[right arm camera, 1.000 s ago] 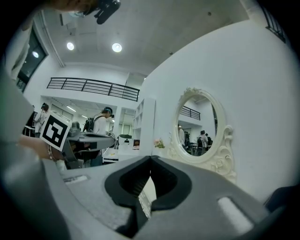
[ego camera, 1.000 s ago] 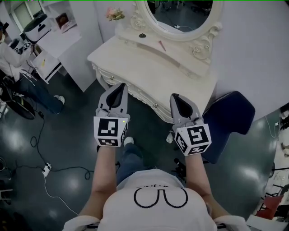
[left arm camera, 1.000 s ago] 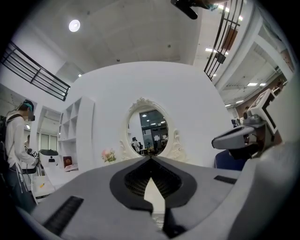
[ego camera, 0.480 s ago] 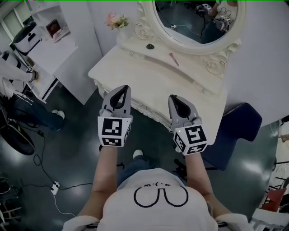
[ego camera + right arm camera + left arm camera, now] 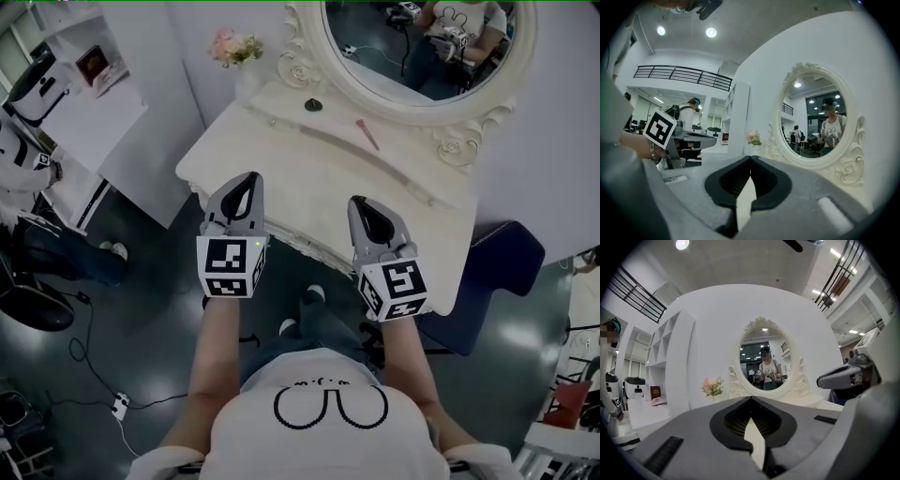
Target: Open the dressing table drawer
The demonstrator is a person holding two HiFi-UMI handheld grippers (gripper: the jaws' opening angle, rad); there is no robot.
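The cream dressing table (image 5: 309, 159) with its oval mirror (image 5: 422, 47) stands straight ahead. Its carved front edge (image 5: 302, 246), where the drawer front sits, shows only between my two grippers. My left gripper (image 5: 251, 178) hovers over the table's front left part, jaws shut and empty. My right gripper (image 5: 354, 202) is level with it over the front edge, also shut on nothing. In the left gripper view the closed tips (image 5: 751, 398) point at the mirror (image 5: 765, 363). The right gripper's closed tips (image 5: 750, 157) face the mirror (image 5: 818, 124) too.
A dark blue stool (image 5: 492, 253) stands at the table's right end. A white shelf unit (image 5: 94, 103) is at the left, with another person (image 5: 23, 159) beyond it. Pink flowers (image 5: 234, 45), a small dark item (image 5: 313, 104) and a pink stick (image 5: 367, 133) lie on the tabletop. Cables (image 5: 112, 403) run over the floor.
Both grippers have come forward together toward the dressing table. They were short of its front edge and now hang over it. Both stayed shut.
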